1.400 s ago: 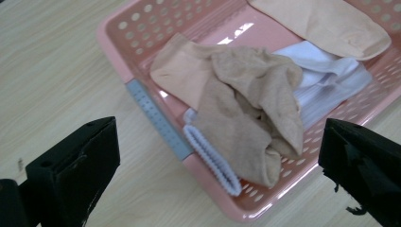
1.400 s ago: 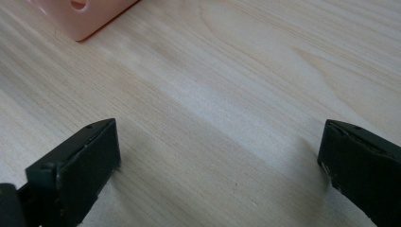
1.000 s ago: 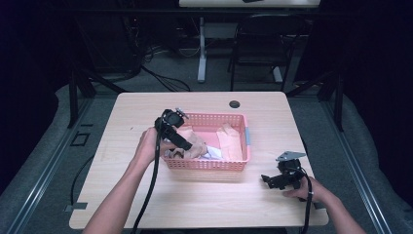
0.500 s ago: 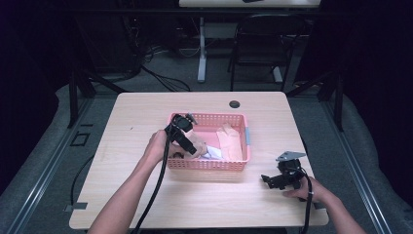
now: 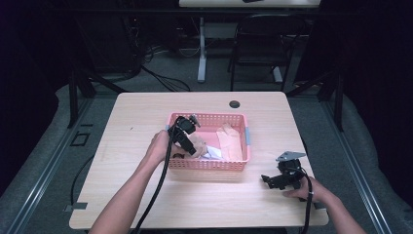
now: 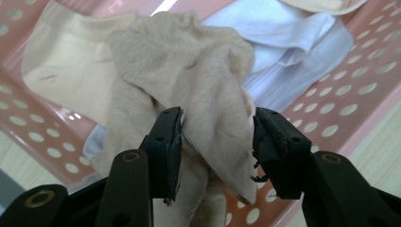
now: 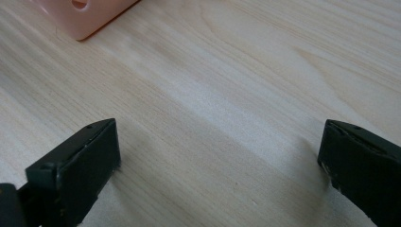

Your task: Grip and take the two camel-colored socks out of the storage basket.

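The left claw (image 6: 215,142) has just been closing around a beige sock (image 6: 189,90) in the pink basket (image 5: 243,163), not yet pinching; next, clamp and lift. The right claw (image 7: 217,170) rests wide apart on the bench (image 7: 246,80).

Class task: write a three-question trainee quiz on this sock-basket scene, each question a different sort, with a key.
1. True or false: the left hand-held gripper has a fold of the beige knitted sock between its jaws.
2. Where does the right hand-held gripper rest? A) pale wooden table B) pink perforated plastic basket
3. What colour is the cloth beside the sock?

Key: 1 true; 2 A; 3 white.
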The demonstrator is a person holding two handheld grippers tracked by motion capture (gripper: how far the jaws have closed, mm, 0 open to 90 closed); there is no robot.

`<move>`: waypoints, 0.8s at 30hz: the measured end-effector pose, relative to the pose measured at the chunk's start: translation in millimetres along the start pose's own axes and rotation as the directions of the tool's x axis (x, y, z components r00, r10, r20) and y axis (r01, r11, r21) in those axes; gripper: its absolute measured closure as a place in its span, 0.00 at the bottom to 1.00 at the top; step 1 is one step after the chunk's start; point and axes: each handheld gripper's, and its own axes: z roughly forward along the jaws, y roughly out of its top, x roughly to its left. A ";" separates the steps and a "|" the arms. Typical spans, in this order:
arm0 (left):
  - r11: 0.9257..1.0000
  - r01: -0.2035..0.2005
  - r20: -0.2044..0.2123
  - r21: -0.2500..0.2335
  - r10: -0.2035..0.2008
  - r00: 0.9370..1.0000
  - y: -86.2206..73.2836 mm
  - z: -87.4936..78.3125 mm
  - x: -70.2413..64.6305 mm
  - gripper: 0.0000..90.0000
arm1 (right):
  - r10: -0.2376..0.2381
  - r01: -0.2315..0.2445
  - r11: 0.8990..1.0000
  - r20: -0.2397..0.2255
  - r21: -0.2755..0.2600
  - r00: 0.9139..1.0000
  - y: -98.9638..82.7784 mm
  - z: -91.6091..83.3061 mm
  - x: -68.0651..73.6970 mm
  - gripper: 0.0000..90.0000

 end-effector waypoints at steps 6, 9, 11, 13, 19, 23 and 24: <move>1.000 -0.023 0.003 0.001 0.023 1.000 6.5 4.9 -5.2 0.62 | -0.001 0.001 1.000 -0.001 0.000 1.000 0.0 0.0 -0.1 0.00; 1.000 -0.028 0.000 0.006 0.028 1.000 10.1 9.1 -6.9 0.63 | -0.001 0.001 1.000 -0.001 0.000 1.000 0.0 0.0 -0.1 0.00; 0.999 -0.037 -0.001 0.025 0.037 0.999 12.4 12.6 -8.0 0.64 | 0.000 0.000 1.000 -0.001 -0.002 1.000 0.0 0.1 0.0 0.00; 0.999 -0.045 -0.005 0.028 0.045 0.999 14.4 15.9 -9.3 0.68 | 0.000 0.000 1.000 0.000 -0.001 1.000 -0.1 0.1 0.0 0.00; 0.998 -0.065 -0.008 0.026 0.065 0.998 18.1 19.3 -11.0 0.79 | 0.002 -0.002 1.000 0.002 -0.005 1.000 -0.3 0.1 0.2 0.00; 0.997 -0.077 -0.006 0.030 0.077 0.997 18.5 19.0 -11.2 0.89 | 0.002 -0.002 1.000 0.002 -0.005 1.000 -0.3 0.1 0.2 0.00; 0.996 -0.079 -0.006 0.032 0.079 0.997 18.5 18.7 -11.1 0.91 | 0.002 -0.002 1.000 0.002 -0.005 1.000 -0.3 0.1 0.2 0.00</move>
